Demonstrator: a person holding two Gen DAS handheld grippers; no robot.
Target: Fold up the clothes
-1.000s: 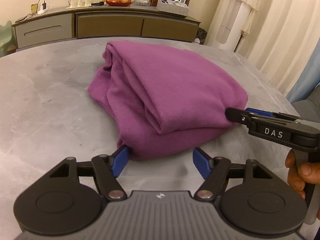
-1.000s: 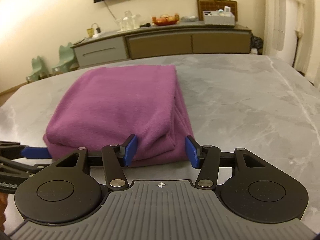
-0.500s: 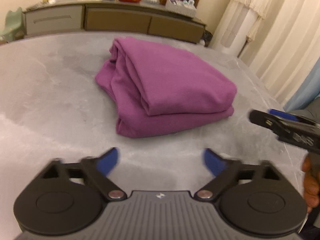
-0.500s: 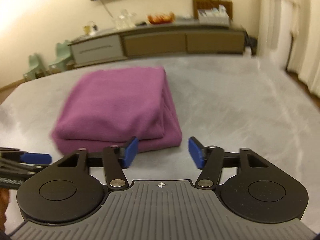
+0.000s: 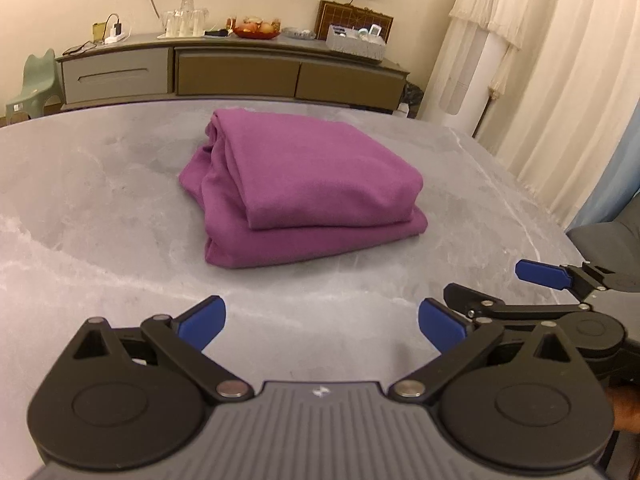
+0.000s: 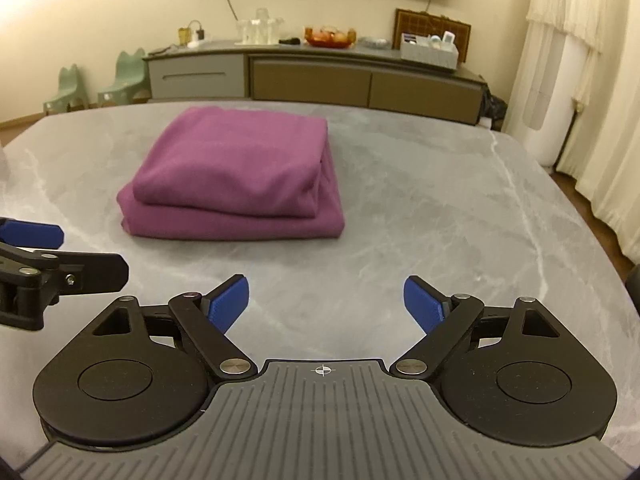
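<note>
- Purple garment (image 5: 304,188) sits folded on the grey table (image 5: 100,200), ahead of both sets of jaws and well clear of them; nothing lies between either pair of pads
- My left gripper (image 5: 322,320) has its jaws spread wide and empty; bare tabletop shows in the gap
- My right gripper (image 6: 326,304) is opening its jaws right now, already wide, with only marble between them; in the left wrist view it shows off to the right of my left jaws
- I read this step as letting go and backing off a finished fold; doing it well means drawing both tools straight away from the near edge, pads lifted off the cloth line, so nothing snags and drags a layer open
- I'd keep both hands level with each other, so neither pad clips the near edge
- The garment looks like a compact two-tier block; the upper layer sits slightly short of the lower along the edge facing my jaws; soft knit, rounded folds, some bunched pleats down the side left of my left jaws
</note>
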